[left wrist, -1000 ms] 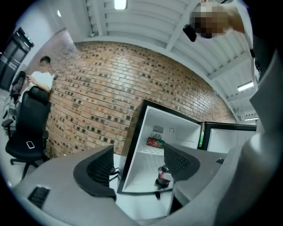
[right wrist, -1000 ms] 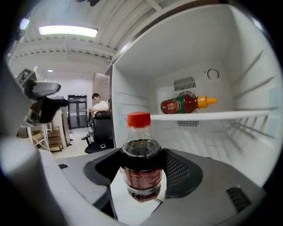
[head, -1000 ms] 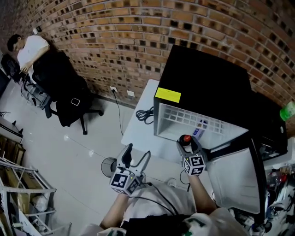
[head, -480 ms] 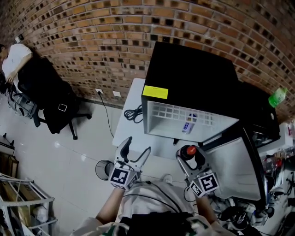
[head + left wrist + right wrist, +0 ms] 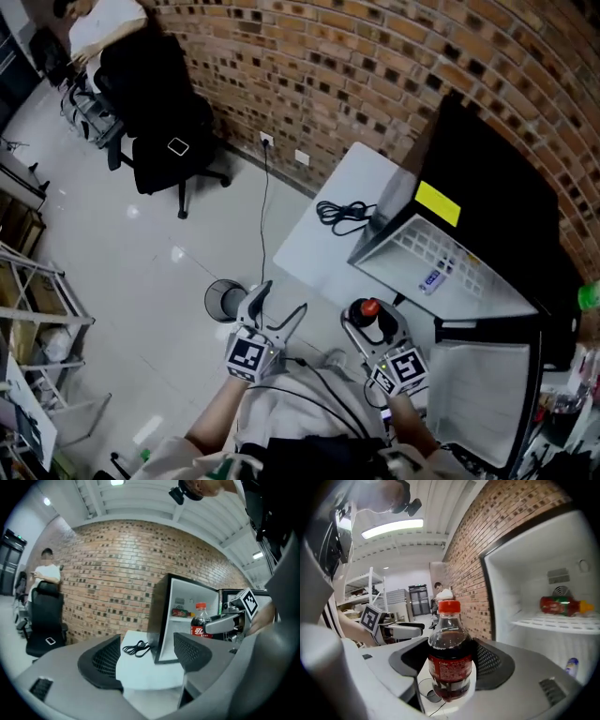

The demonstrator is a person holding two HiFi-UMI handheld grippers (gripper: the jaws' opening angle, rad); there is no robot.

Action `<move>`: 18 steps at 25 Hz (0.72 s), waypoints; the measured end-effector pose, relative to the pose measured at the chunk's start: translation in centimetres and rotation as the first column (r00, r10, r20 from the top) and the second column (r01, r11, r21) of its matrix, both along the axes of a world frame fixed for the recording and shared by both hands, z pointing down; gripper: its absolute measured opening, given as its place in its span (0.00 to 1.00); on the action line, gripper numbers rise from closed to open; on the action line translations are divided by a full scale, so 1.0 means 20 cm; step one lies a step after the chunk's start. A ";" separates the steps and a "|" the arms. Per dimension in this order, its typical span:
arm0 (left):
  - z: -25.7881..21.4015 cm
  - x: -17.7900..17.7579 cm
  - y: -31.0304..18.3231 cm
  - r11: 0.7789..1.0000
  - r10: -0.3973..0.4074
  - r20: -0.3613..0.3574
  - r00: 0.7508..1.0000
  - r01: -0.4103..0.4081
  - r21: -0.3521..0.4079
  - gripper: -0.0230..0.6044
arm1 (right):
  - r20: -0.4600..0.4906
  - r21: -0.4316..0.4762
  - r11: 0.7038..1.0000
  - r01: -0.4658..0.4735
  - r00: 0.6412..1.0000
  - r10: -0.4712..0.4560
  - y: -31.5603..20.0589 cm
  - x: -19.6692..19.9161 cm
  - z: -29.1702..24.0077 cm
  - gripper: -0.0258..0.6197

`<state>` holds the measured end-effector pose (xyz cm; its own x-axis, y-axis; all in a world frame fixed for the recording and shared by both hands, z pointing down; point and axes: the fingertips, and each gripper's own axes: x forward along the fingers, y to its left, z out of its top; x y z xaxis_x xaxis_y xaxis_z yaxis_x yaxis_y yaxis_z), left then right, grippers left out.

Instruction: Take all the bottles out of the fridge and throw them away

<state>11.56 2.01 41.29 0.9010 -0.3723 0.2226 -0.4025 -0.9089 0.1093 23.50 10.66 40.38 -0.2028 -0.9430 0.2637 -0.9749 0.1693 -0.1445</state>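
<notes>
My right gripper is shut on a cola bottle with a red cap, held upright in front of the open black fridge. In the right gripper view the cola bottle fills the gap between the jaws. A red bottle lies on the fridge's upper shelf, and a small blue-capped bottle rests lower down. My left gripper stands open and empty to the left, above the floor. From the left gripper view I see the cola bottle and the right gripper before the fridge.
The fridge stands on a white table with a coiled black cable. Its door hangs open at the right. A small round bin sits on the floor by the left gripper. An office chair and a seated person are far left.
The right gripper has drawn the cola bottle back from the fridge opening. The head view has swung left, showing more floor. The left gripper stays open.
</notes>
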 end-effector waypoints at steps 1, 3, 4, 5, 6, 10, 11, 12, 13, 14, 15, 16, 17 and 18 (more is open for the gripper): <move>0.04 -0.09 -0.04 0.998 -0.051 0.015 0.999 0.052 -0.022 0.57 | 0.006 -0.026 0.998 0.058 0.998 -0.058 -0.08 -0.09 0.05 0.53; 0.16 -0.28 -0.14 0.987 -0.152 0.051 0.987 0.155 -0.051 0.57 | 0.022 -0.075 0.982 0.172 0.985 -0.170 -0.24 -0.27 0.17 0.53; 0.24 -0.38 -0.18 0.980 -0.188 0.075 0.979 0.192 -0.051 0.57 | 0.024 -0.094 0.970 0.223 0.975 -0.222 -0.32 -0.35 0.26 0.53; 0.34 -0.48 -0.21 0.972 -0.223 0.100 0.970 0.229 -0.053 0.57 | 0.028 -0.122 0.953 0.277 0.961 -0.276 -0.40 -0.44 0.36 0.53; 0.45 -0.58 -0.24 0.960 -0.262 0.125 0.957 0.271 -0.063 0.57 | 0.038 -0.158 0.928 0.337 0.941 -0.335 -0.46 -0.54 0.47 0.53; 0.87 -0.98 -0.25 0.874 -0.427 0.233 0.874 0.465 -0.142 0.57 | 0.128 -0.282 0.771 0.570 0.819 -0.559 -0.64 -1.03 1.01 0.53; 0.97 -1.07 -0.26 0.852 -0.454 0.254 0.854 0.500 -0.158 0.57 | 0.144 -0.308 0.739 0.599 0.797 -0.586 -0.69 -1.14 1.18 0.53; 1.07 -1.16 -0.28 0.830 -0.478 0.270 0.836 0.531 -0.171 0.57 | 0.158 -0.336 0.711 0.618 0.781 -0.604 -0.74 -1.25 1.35 0.53; 1.18 -1.24 -0.31 0.808 -0.502 0.282 0.817 0.560 -0.185 0.57 | 0.176 -0.366 0.684 0.632 0.768 -0.616 -0.80 -1.35 1.53 0.53; 1.28 -1.31 -0.33 0.783 -0.527 0.292 0.798 0.590 -0.199 0.57 | 0.200 -0.396 0.656 0.643 0.757 -0.622 -0.85 -1.46 1.71 0.53; 1.39 -1.38 -0.34 0.757 -0.550 0.301 0.779 0.618 -0.215 0.57 | 0.230 -0.423 0.629 0.652 0.749 -0.621 -0.90 -1.56 1.88 0.53; 1.49 -1.44 -0.35 0.731 -0.570 0.311 0.760 0.642 -0.229 0.57 | 0.264 -0.448 0.606 0.658 0.744 -0.613 -0.93 -1.65 2.05 0.53; 1.60 -1.49 -0.35 0.708 -0.586 0.322 0.744 0.663 -0.244 0.57 | 0.294 -0.474 0.584 0.659 0.744 -0.601 -0.96 -1.74 2.22 0.53; 1.69 -1.54 -0.34 0.686 -0.598 0.332 0.730 0.680 -0.259 0.57 | 0.316 -0.502 0.564 0.655 0.747 -0.585 -0.98 -1.82 2.40 0.53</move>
<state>-19.23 -4.80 75.10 0.3878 -0.7017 0.5977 -0.9197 -0.3376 0.2004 -12.86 -8.89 88.34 -0.7387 -0.2599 0.6219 -0.6337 0.5821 -0.5095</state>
